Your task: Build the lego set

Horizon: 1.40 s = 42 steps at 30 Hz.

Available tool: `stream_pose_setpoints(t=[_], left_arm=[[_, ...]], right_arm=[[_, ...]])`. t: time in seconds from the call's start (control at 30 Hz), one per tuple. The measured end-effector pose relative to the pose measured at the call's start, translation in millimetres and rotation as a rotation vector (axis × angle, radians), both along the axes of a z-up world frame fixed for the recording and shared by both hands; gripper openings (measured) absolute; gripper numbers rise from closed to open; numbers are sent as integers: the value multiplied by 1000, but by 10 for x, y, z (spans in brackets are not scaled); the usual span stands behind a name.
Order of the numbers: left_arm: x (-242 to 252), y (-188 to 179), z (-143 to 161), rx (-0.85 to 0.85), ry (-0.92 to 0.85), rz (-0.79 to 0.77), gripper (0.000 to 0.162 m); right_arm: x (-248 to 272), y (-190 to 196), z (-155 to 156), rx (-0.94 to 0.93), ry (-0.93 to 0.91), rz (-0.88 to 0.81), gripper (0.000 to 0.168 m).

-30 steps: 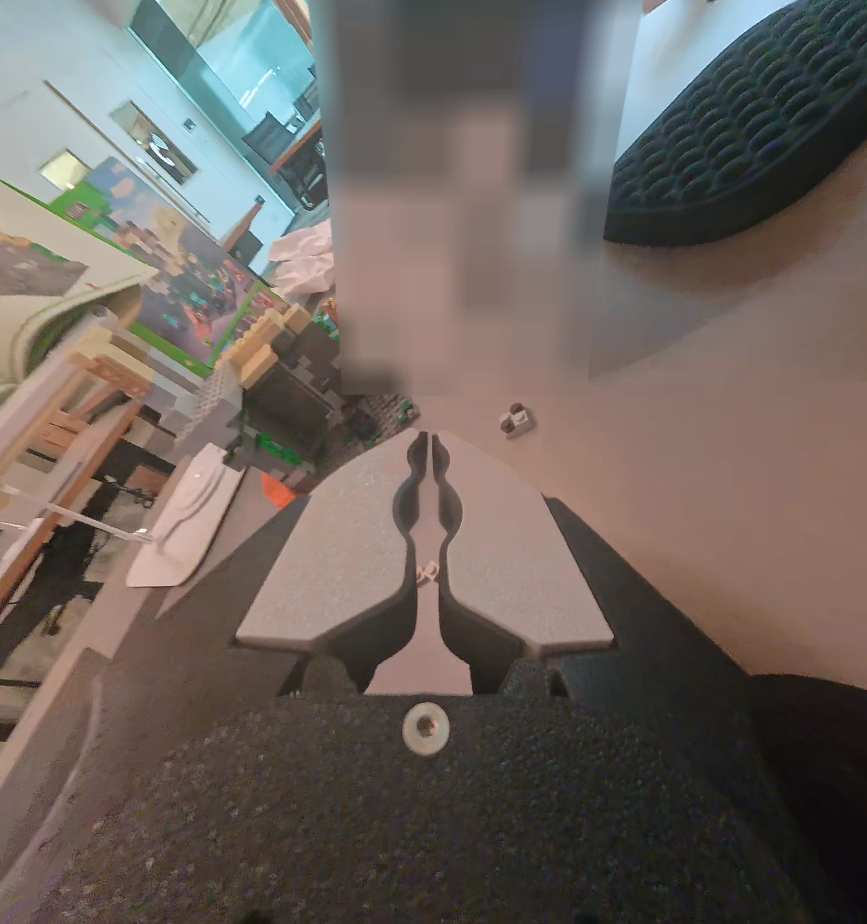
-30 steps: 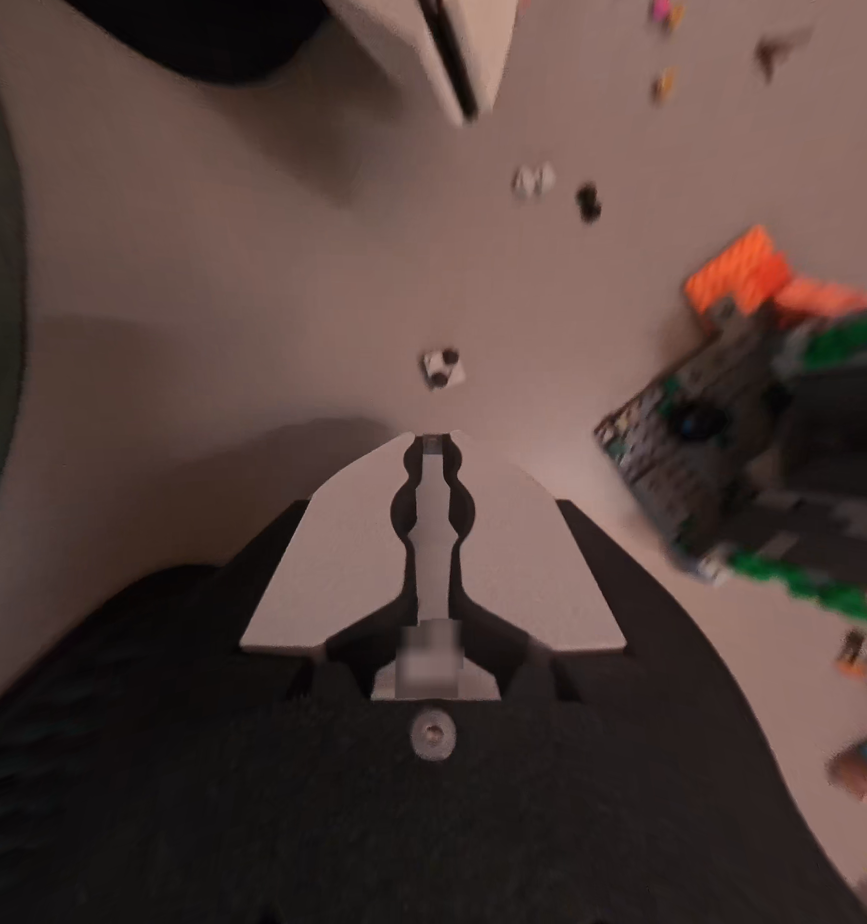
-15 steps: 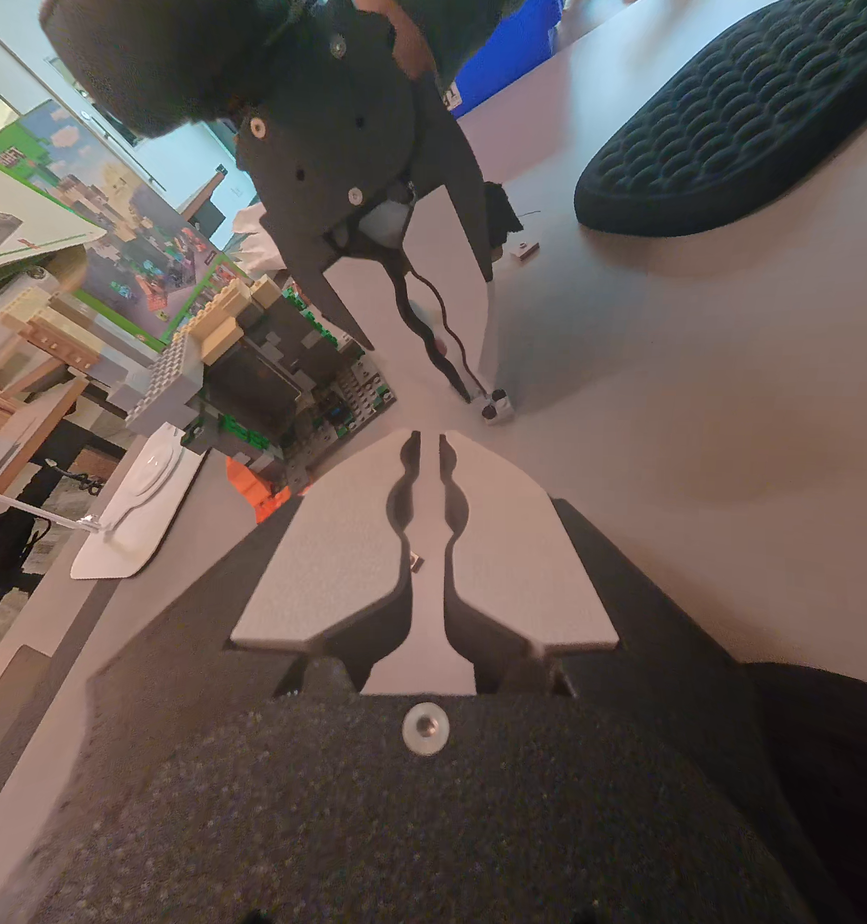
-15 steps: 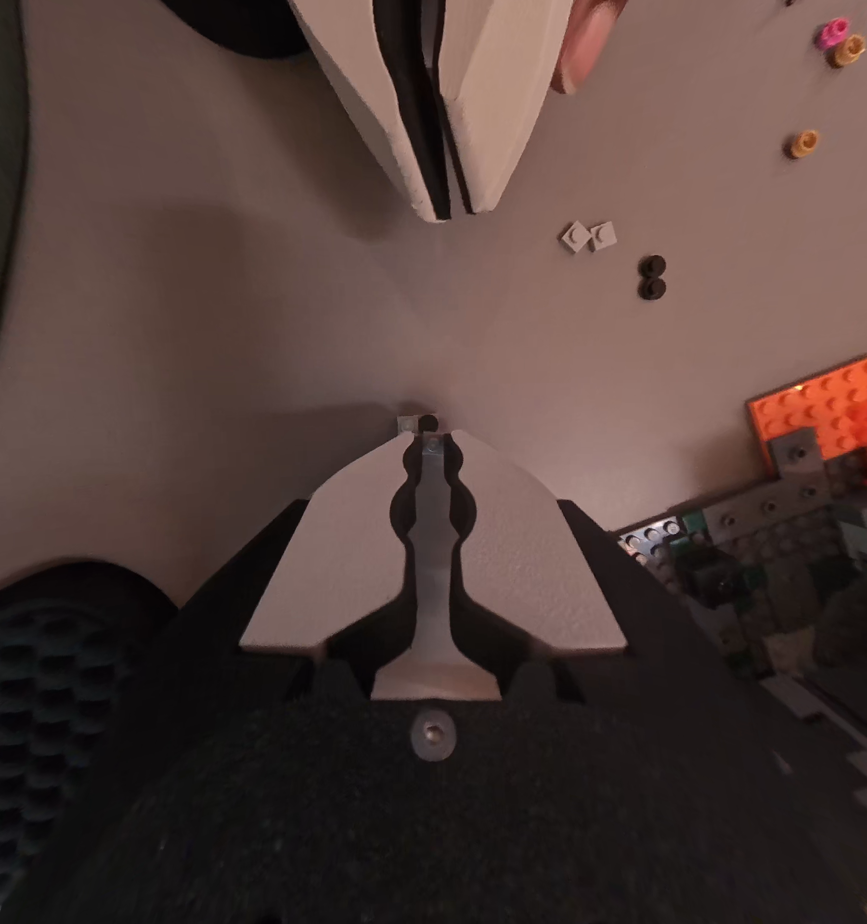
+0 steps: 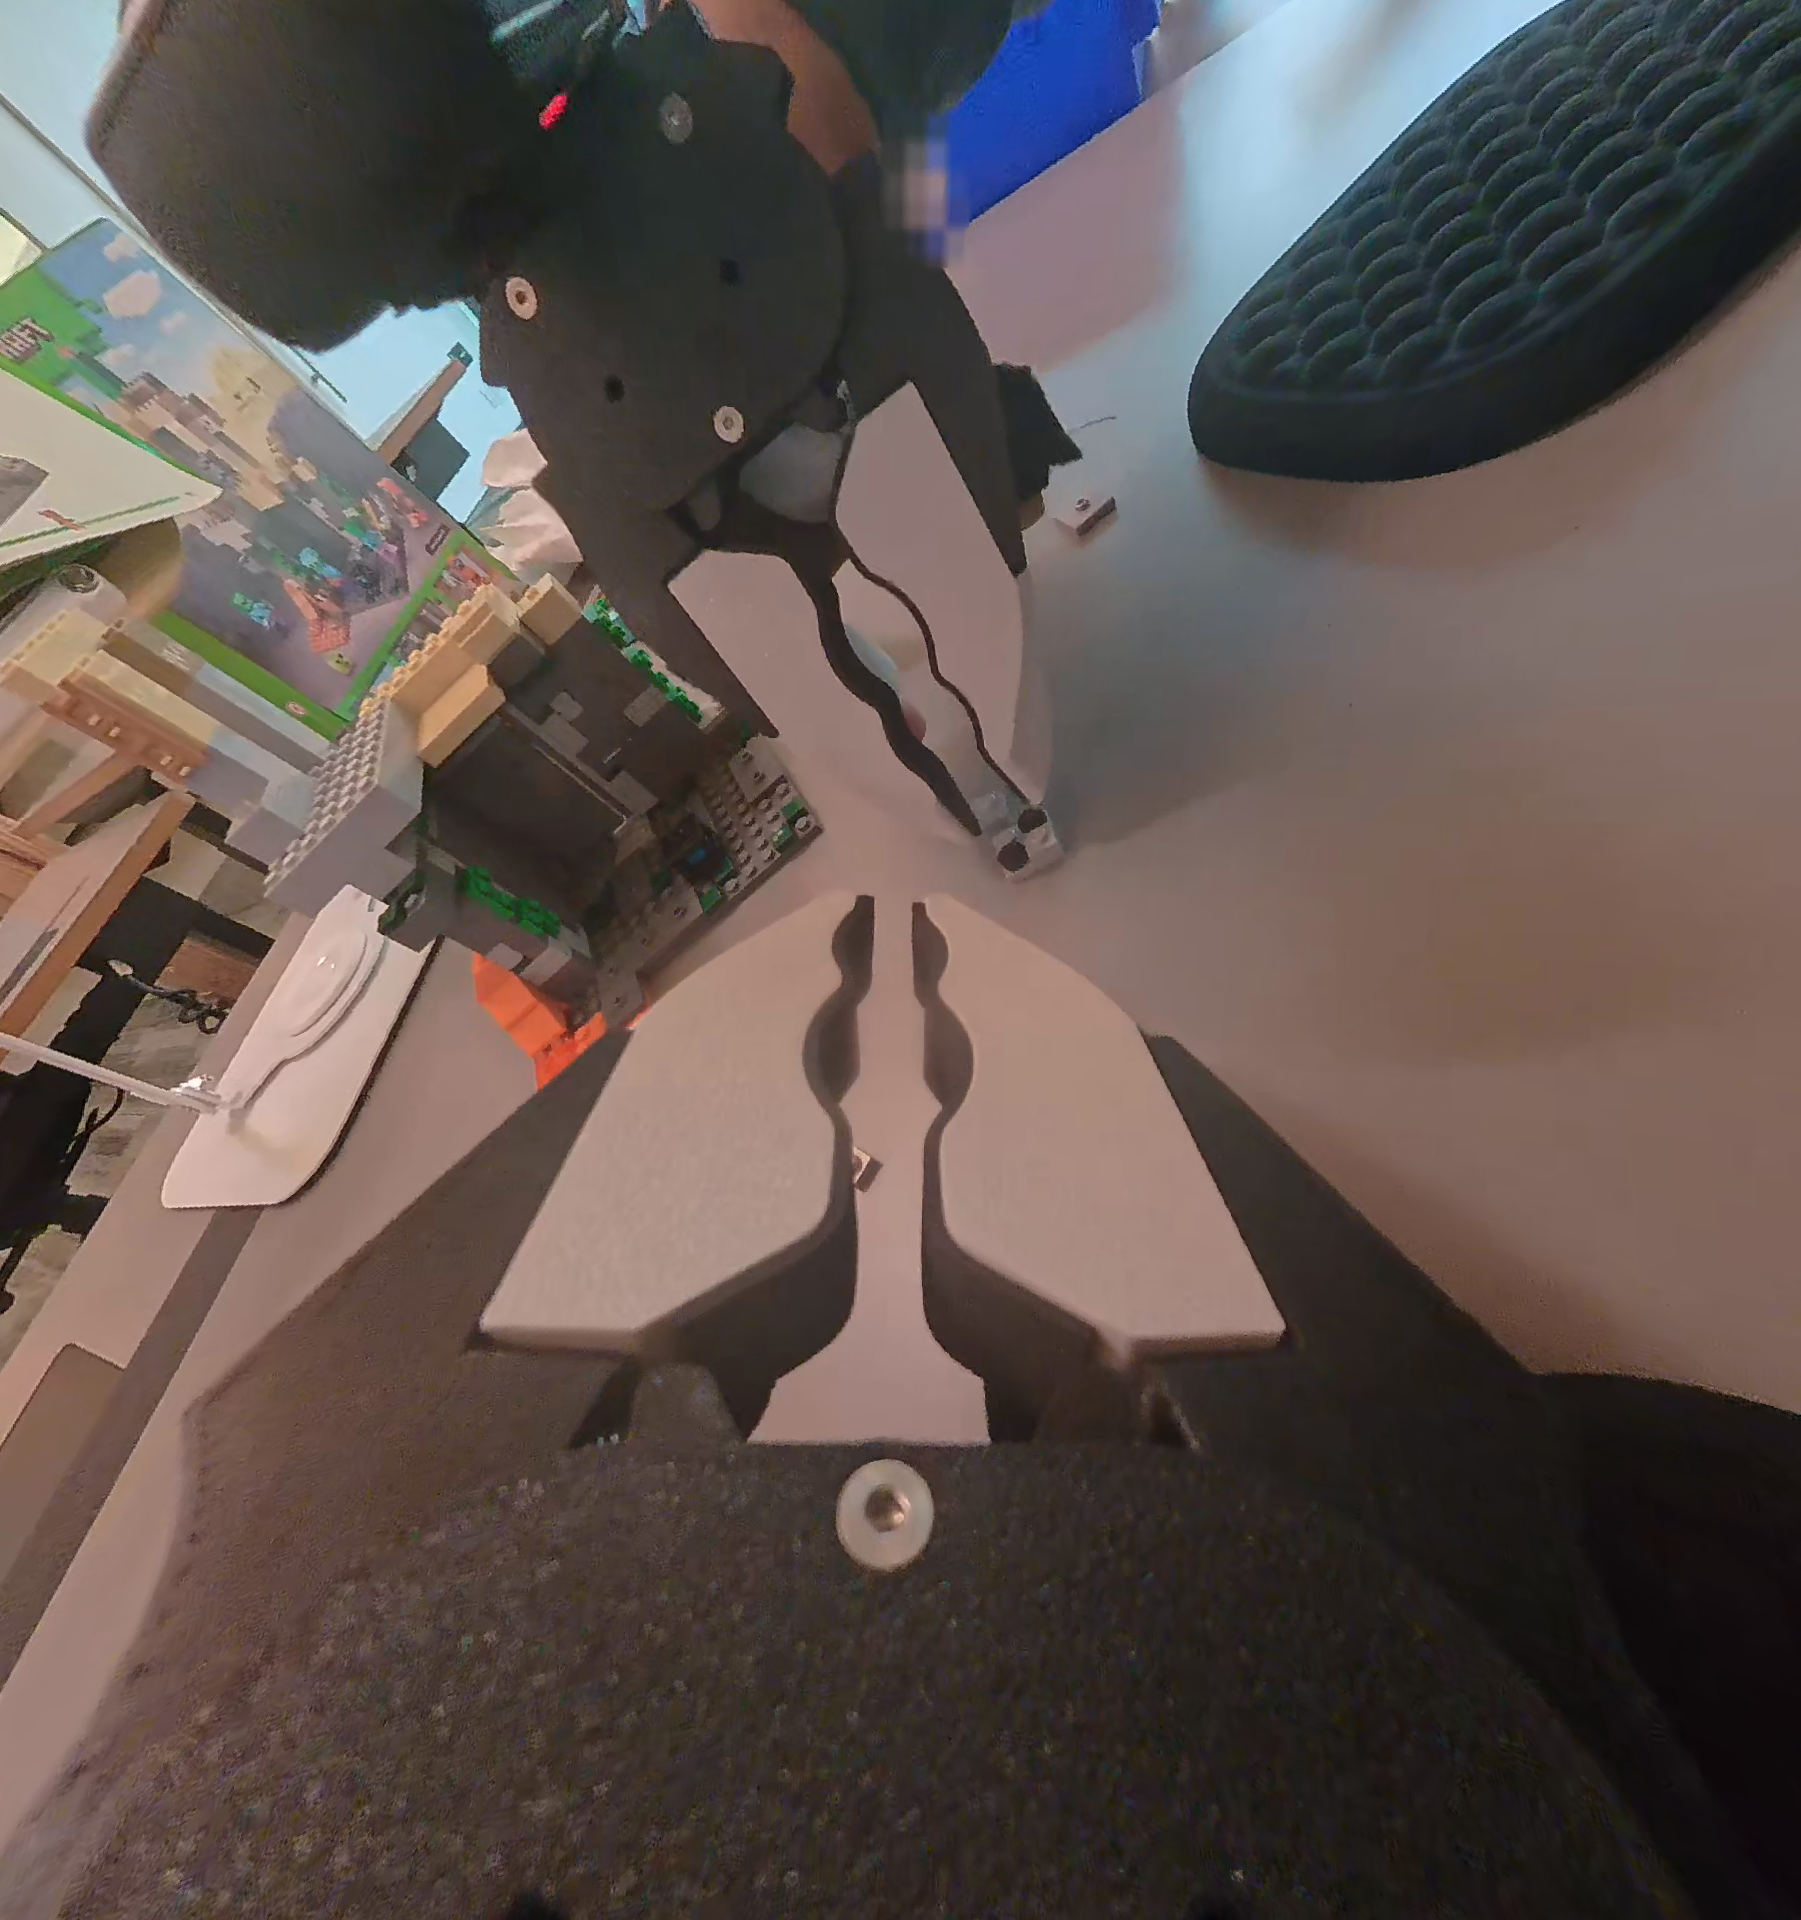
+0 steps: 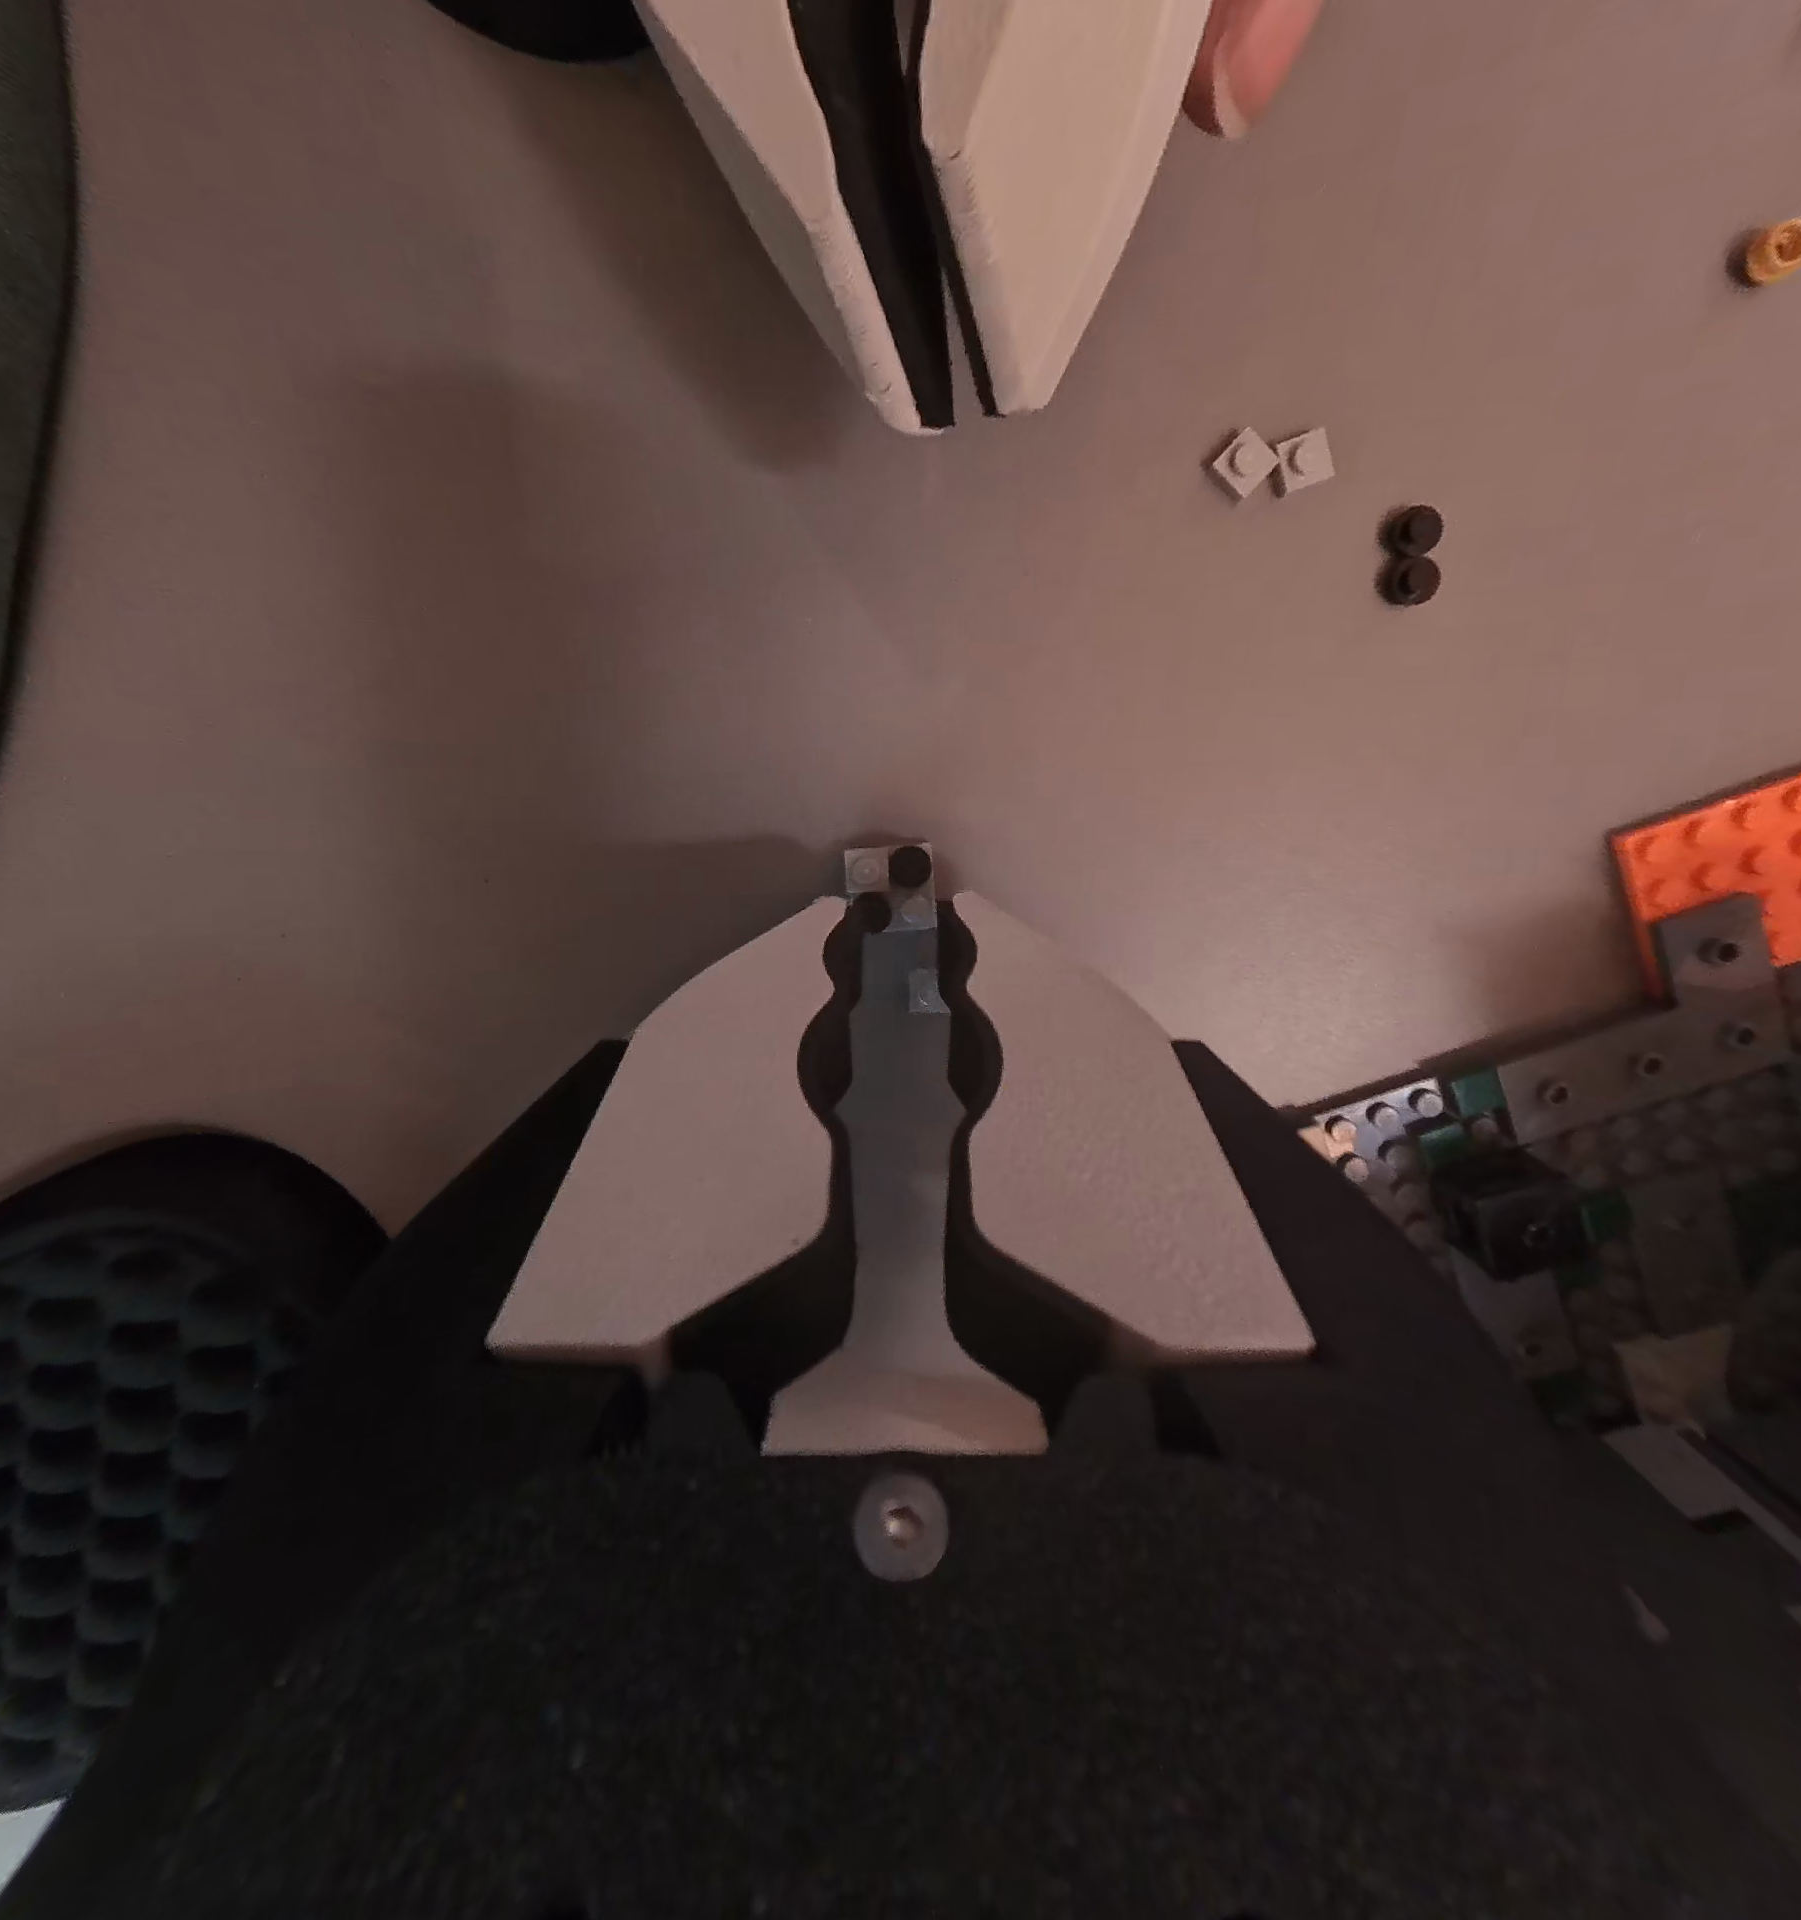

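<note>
Pale grey tabletop (image 6: pixel 460 623), loose Lego bits beside the half-built dark model (image 6: pixel 1602 1195).
Small grey square plate with two black round studs (image 6: pixel 891 883) sits at the right gripper (image 6: pixel 896 914) tips, slightly parted; left gripper (image 5: pixel 893 914), nearly closed and empty, waits opposite.

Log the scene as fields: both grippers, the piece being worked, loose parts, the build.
left gripper: narrow gap, tiny piece in it; grip unclear
right gripper: tips at the grey plate; small grey piece between fingers; grip unclear
grey plate: flat on table, two black studs on top
loose parts: two grey tiles, two black round pieces, one yellow-orange round piece
build: right of the right gripper, orange plate at its edge
</note>
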<state>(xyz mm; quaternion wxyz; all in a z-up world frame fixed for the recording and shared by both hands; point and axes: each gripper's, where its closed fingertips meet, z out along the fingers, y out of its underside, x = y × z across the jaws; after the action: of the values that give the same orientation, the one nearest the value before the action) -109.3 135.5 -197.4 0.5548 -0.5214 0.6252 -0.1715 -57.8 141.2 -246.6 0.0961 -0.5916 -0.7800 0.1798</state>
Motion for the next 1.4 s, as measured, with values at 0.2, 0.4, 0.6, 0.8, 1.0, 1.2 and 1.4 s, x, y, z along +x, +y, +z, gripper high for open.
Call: stream_pose_setpoints(t=[0.2,0.4,0.6,0.8,1.0,1.2,1.4], left_arm=[[1,-3,-18,-1,10,-1,6],[-4,8,-37,-7,13,1,6],[-8,15,-44,-9,13,3,5],[-8,12,-43,-7,15,3,5],[-6,7,-41,-2,18,3,5],[-2,4,-41,1,21,2,5],[-3,6,-40,4,22,4,5]], right_arm=[[155,111,-6,29,10,-84,13],[145,99,-89,19,24,-89,13],[96,90,-46,9,37,-56,7],[11,39,10,-12,33,-4,7],[2,33,-22,-28,9,11,8],[5,16,-32,-44,-7,20,9],[-8,-15,-22,-65,-8,20,11]])
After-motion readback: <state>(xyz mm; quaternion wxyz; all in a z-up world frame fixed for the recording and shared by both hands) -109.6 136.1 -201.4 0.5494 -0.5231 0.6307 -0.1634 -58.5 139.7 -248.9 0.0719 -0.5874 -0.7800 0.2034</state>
